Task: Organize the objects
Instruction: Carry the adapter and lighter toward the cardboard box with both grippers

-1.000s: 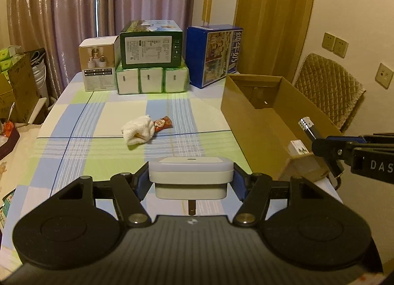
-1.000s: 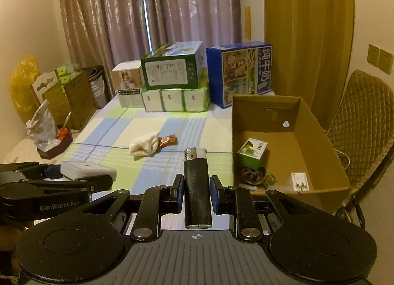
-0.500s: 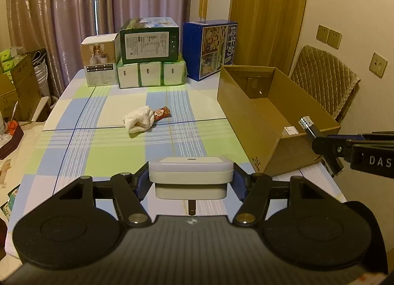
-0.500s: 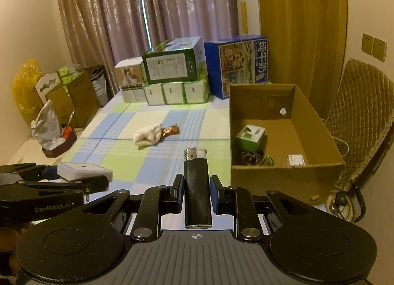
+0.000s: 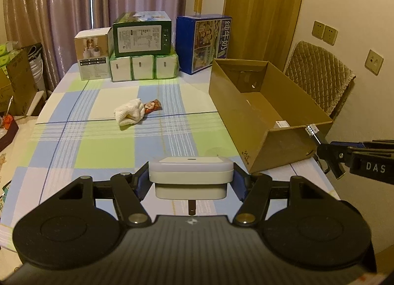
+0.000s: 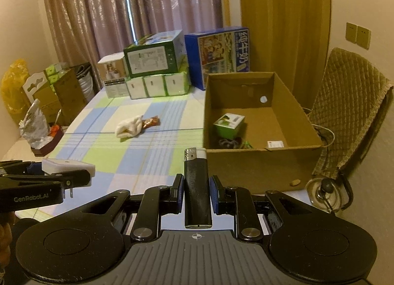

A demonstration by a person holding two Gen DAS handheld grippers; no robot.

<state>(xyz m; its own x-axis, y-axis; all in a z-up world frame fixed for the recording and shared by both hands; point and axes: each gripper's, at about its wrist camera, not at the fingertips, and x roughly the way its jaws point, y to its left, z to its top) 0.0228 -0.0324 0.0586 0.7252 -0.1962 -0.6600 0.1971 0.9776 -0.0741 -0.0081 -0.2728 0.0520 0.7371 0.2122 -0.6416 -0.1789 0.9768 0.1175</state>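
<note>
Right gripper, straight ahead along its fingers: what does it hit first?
Probably the near wall of the open brown cardboard box: the right gripper, shut on a black lighter, points at its left corner; depth unclear.

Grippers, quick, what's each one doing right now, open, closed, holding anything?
Left gripper: closed on the white plug adapter.
Right gripper: closed on the black lighter.

curtains (image 5: 73, 8), quilted chair (image 5: 320, 75), wall sockets (image 5: 323, 33), wooden door (image 6: 283, 18)

Right hand-held gripper (image 5: 317, 140) reads "DAS". Left hand-held gripper (image 6: 73, 174) reads "GenRobot_AI". Blue carton (image 6: 221, 53) shows "纯牛奶".
</note>
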